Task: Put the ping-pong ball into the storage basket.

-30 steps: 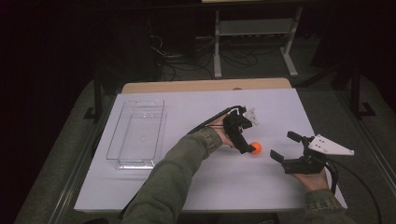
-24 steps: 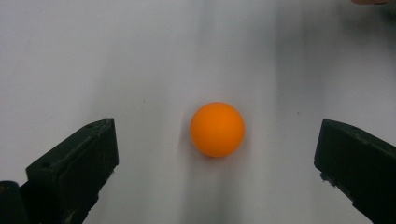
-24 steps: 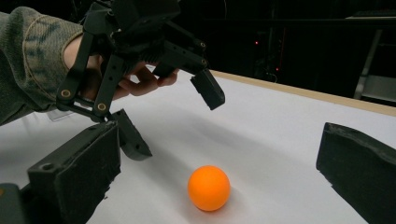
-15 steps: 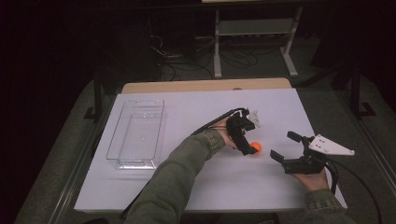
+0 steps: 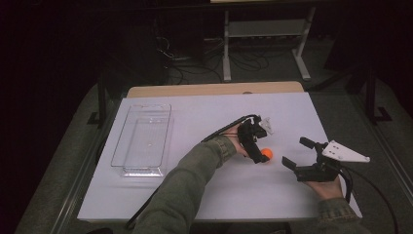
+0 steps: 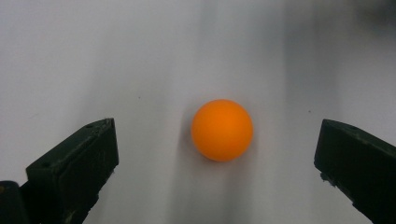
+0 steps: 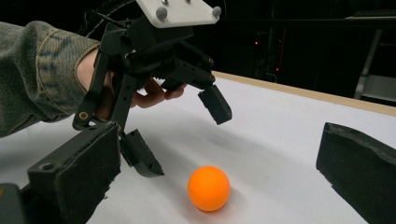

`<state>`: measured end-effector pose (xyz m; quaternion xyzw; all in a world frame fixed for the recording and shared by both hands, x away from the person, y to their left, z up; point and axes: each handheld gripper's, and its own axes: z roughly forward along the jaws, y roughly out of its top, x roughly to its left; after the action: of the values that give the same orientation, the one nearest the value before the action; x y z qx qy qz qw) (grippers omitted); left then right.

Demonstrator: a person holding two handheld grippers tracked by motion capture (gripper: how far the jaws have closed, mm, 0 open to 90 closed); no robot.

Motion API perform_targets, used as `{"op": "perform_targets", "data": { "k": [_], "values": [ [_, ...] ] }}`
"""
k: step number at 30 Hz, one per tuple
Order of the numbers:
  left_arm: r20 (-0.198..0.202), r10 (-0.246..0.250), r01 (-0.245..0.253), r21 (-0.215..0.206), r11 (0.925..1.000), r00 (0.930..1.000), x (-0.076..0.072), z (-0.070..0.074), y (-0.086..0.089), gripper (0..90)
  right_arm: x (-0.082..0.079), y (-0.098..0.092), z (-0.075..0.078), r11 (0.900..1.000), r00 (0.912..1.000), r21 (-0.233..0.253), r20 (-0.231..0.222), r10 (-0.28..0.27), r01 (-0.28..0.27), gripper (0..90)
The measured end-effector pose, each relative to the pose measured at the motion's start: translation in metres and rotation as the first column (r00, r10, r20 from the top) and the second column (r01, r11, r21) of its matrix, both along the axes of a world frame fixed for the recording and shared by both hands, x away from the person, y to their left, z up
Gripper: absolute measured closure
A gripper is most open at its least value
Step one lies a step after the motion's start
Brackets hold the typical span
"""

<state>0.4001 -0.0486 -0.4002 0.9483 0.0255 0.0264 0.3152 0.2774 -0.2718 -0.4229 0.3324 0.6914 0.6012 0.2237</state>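
Far left on the white table (image 5: 204, 122), a clear plastic tray (image 5: 142, 139) sits by itself, well apart from the action. Moving right, the left gripper (image 5: 260, 157) is tipped down over the orange ball (image 5: 266, 154), and its jaws are spread wide. From the left gripper view the ball (image 6: 222, 129) sits on the table squarely between the two black jaws, touching neither one. Over in the right gripper view, that left gripper (image 7: 184, 137) straddles the ball (image 7: 208, 187), one jaw low beside it, the other raised above and behind. Further right, the right gripper (image 5: 297, 153) hovers near the ball, jaws wide open too, gripping nothing, pointed towards it.
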Motion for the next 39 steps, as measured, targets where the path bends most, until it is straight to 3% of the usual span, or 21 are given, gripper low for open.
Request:
{"op": "perform_targets", "data": {
  "k": [25, 39],
  "values": [
    [0.005, -0.033, 0.033, 0.017, 0.9993, 0.9995, -0.001, -0.022, -0.01, 0.0, 0.0, -0.001, 0.0, 1.0, 1.0, 0.004, 0.004, -0.004, 0.004, 0.0],
    [-0.006, -0.025, 0.025, -0.008, 0.9996, 0.9997, 0.001, -0.031, -0.011, 3.1, 0.0, -0.001, 0.0, 1.0, 1.0, 0.003, -0.001, 0.0, 0.0, 0.0]
  ]
}}
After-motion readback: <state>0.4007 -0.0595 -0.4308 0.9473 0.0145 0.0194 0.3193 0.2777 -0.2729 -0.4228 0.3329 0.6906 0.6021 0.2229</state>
